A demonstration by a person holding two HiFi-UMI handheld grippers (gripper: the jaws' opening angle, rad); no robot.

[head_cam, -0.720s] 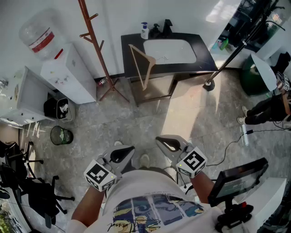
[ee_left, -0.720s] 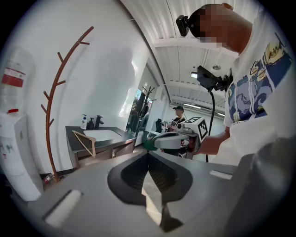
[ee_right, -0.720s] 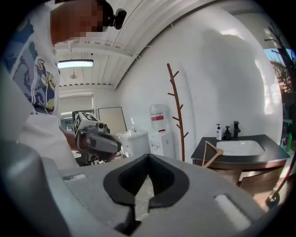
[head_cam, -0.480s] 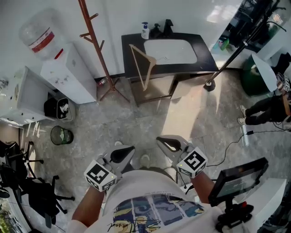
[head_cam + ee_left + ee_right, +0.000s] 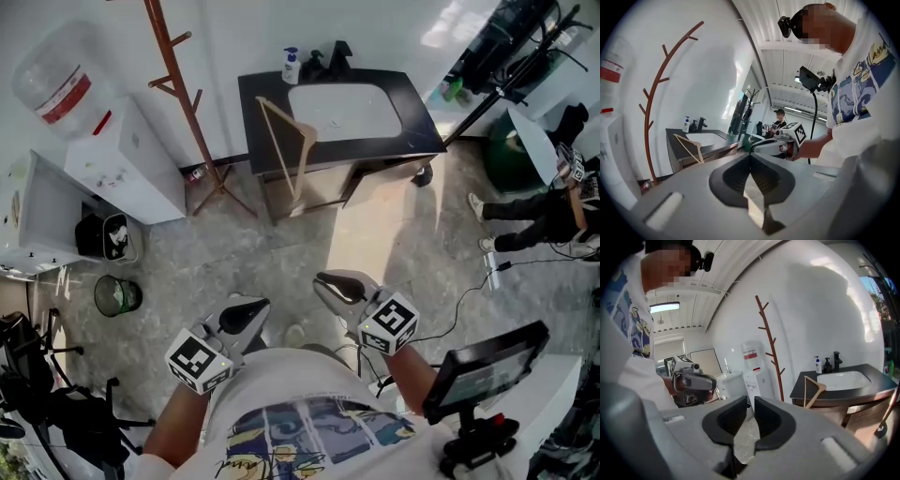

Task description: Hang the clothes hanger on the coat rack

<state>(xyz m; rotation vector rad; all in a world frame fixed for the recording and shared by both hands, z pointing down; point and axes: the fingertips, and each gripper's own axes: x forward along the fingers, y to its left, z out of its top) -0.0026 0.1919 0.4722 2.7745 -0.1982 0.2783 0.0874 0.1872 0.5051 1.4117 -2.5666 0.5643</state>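
A wooden clothes hanger (image 5: 289, 141) leans upright against the front left edge of the black vanity (image 5: 267, 112); it also shows as the hanger (image 5: 688, 145) and the hanger (image 5: 813, 390) in the two gripper views. The brown coat rack (image 5: 178, 89) stands left of the vanity by the white wall, its pegs bare. My left gripper (image 5: 246, 314) is held close to my body, far from both, jaw tips together and empty (image 5: 750, 157). My right gripper (image 5: 336, 286) sits beside it, tips a narrow gap apart with nothing between them (image 5: 751, 401).
A white water dispenser (image 5: 122, 155) stands left of the rack, with a black bin (image 5: 105, 234) and a round wire bin (image 5: 114, 295) nearby. A light stand (image 5: 487, 89) and a seated person (image 5: 548, 206) are at the right. A screen on a stand (image 5: 483, 370) is near my right arm.
The vanity, hanger and rack have shifted slightly left and lower in the head view. Both grippers stay in front of my body, empty.
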